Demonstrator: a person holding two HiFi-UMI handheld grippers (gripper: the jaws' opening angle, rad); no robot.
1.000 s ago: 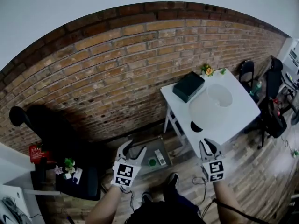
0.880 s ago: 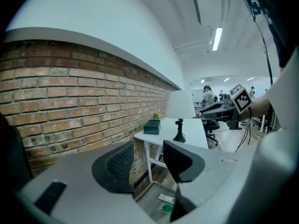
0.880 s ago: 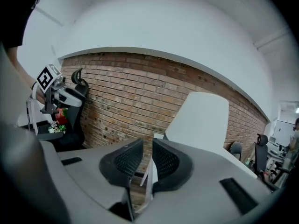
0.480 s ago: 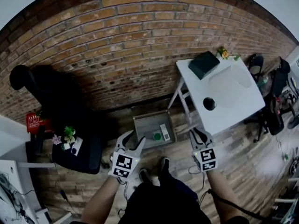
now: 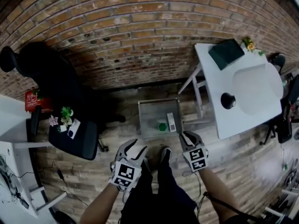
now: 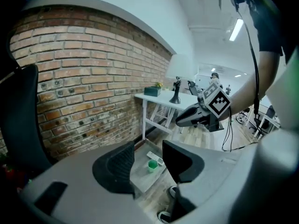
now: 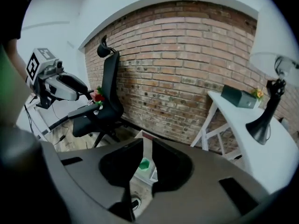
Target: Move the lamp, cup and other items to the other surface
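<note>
the left forearm [image 5: 100, 204] and right forearm [image 5: 219, 196] reach forward and down, bare to the wrist. the left gripper [image 5: 132, 147] points down at a slant, its marker cube [image 5: 125, 174] facing up. its jaws have just been closing and stand a clear gap apart, with nothing between them. the right gripper [image 5: 189, 136] is held near it, a little further forward and tilted down too. its jaws are nearly together, a narrow slit between them, with nothing in it.
</note>
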